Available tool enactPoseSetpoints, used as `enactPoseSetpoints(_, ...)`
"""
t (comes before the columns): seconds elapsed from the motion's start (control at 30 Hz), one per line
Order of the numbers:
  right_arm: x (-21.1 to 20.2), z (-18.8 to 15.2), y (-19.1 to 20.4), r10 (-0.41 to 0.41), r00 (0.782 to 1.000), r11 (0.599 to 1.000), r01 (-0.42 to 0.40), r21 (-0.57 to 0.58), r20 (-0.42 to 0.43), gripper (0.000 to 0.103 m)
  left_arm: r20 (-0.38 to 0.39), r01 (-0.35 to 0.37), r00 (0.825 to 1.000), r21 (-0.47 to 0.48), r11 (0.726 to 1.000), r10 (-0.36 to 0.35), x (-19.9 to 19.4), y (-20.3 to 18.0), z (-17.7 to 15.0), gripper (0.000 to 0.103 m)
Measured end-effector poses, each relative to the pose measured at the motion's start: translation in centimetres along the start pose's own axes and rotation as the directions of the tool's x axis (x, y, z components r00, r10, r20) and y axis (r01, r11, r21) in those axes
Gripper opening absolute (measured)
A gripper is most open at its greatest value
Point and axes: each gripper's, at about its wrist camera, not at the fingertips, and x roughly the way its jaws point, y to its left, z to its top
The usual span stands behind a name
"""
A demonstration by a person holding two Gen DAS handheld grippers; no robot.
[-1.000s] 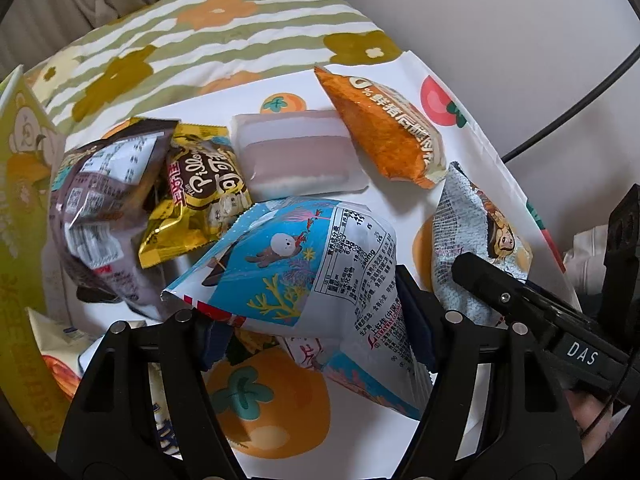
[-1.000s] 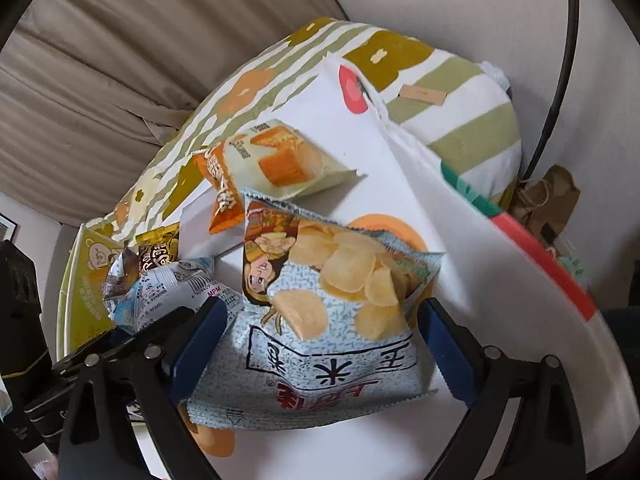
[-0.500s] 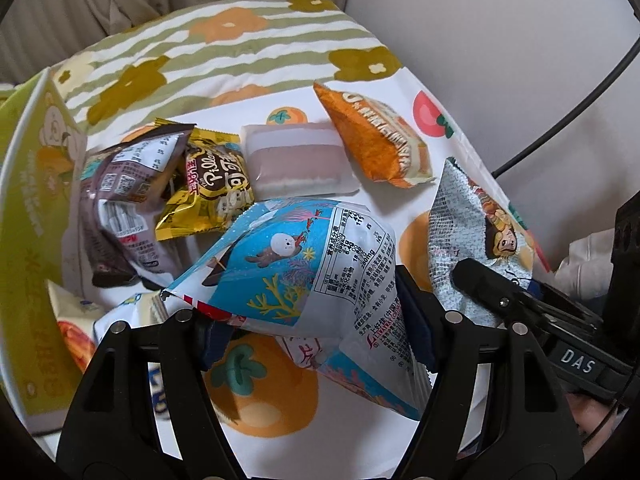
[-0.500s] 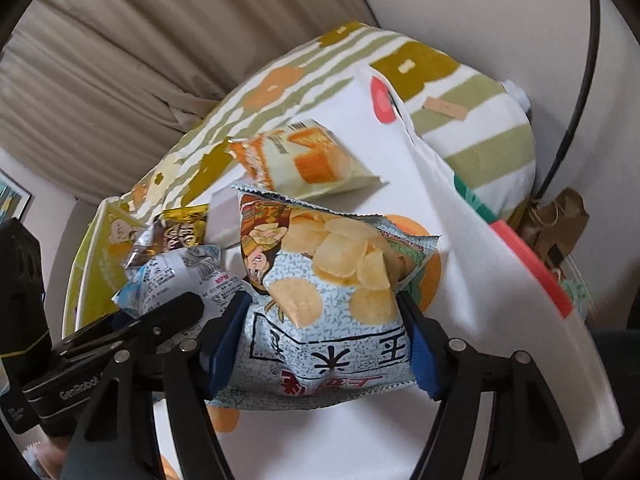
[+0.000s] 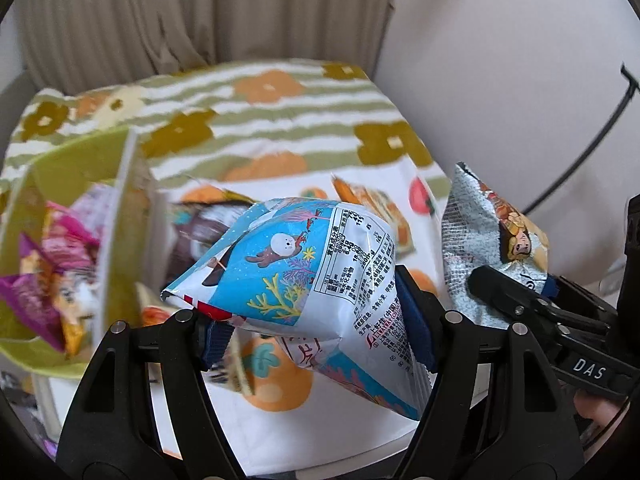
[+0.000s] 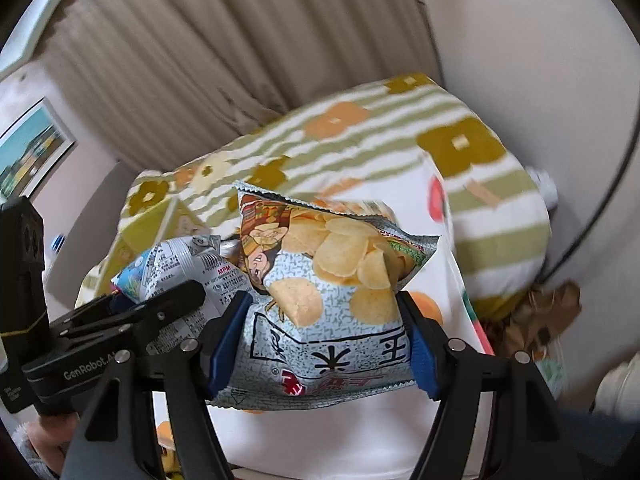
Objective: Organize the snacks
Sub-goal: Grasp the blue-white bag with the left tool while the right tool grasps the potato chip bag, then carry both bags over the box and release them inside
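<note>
My left gripper [image 5: 316, 320] is shut on a blue and white snack bag [image 5: 304, 264] with a seal and coral print, held up off the cloth. My right gripper [image 6: 322, 336] is shut on a grey potato chip bag [image 6: 332, 264], its blue pads pressing the bag's sides. Both bags hang side by side in the air. The chip bag [image 5: 480, 240] shows at the right of the left wrist view. The blue bag [image 6: 180, 268] shows at the left of the right wrist view. A green cardboard box [image 5: 80, 160] stands at the left with purple and pink packs [image 5: 52, 264] inside.
Below lies a white cloth with orange fruit prints [image 5: 340, 432] over a green striped floral cover [image 5: 280, 120]. An orange snack bag [image 5: 372, 200] and a brown pack [image 5: 200, 236] lie on the cloth. A black cable [image 5: 580, 160] runs along the wall; a crumpled brown paper bag [image 6: 540, 312] sits right.
Both grippers have risen with their bags. The right gripper's jaws closed onto the chip bag and lifted it off the cloth. The green box's inside has come into the left wrist view.
</note>
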Motion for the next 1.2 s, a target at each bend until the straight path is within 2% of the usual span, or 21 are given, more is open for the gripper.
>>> enactPoseSetpoints(0.13,-1.3,1.5,2.7,0.053,0.998,0.995,-0.051,-0.083,0.018,0.067,0.045,-0.055,0.997,-0.049,0.997,0.058,-3.3,2.2,0.8,0.069)
enactPoseSetpoints(0.33,-1.8,2.7,8.9,0.137,0.99,0.974,-0.129,-0.187,0.026,0.067,0.117,-0.137,0.982,-0.119,0.983,0.151,-8.2,8.6,1.5,0.069)
enactPoseSetpoints(0.5,0.0,3.4,15.2,0.193,0.981,0.952,-0.185,-0.245,0.008,0.067,0.143,-0.181,0.969,-0.155,0.971,0.203,-10.9,15.2,2.5,0.069)
enactPoseSetpoints(0.63,2.2,3.6,20.2,0.217,0.976,0.94,-0.21,-0.27,-0.007,0.067,0.135,-0.197,0.966,-0.163,0.967,0.22,-11.6,20.9,3.3,0.069)
enactPoseSetpoints(0.87,8.2,4.8,27.0,0.194,0.981,0.943,-0.195,-0.27,-0.03,0.067,0.088,-0.179,0.977,-0.147,0.973,0.193,-9.1,30.3,5.5,0.069)
enactPoseSetpoints(1.07,13.2,4.9,29.9,0.141,0.988,0.956,-0.152,-0.25,-0.059,0.067,0.037,-0.122,0.991,-0.122,0.985,0.128,-3.8,35.0,7.8,0.069)
enactPoseSetpoints(1.17,14.8,4.9,30.3,0.116,0.99,0.962,-0.131,-0.24,-0.078,0.067,0.034,-0.111,0.993,-0.129,0.985,0.116,-1.8,36.5,8.7,0.076)
enactPoseSetpoints(1.2,15.2,4.9,30.3,0.108,0.991,0.963,-0.124,-0.238,-0.082,0.067,0.032,-0.107,0.993,-0.127,0.986,0.112,-1.3,36.8,8.9,0.088)
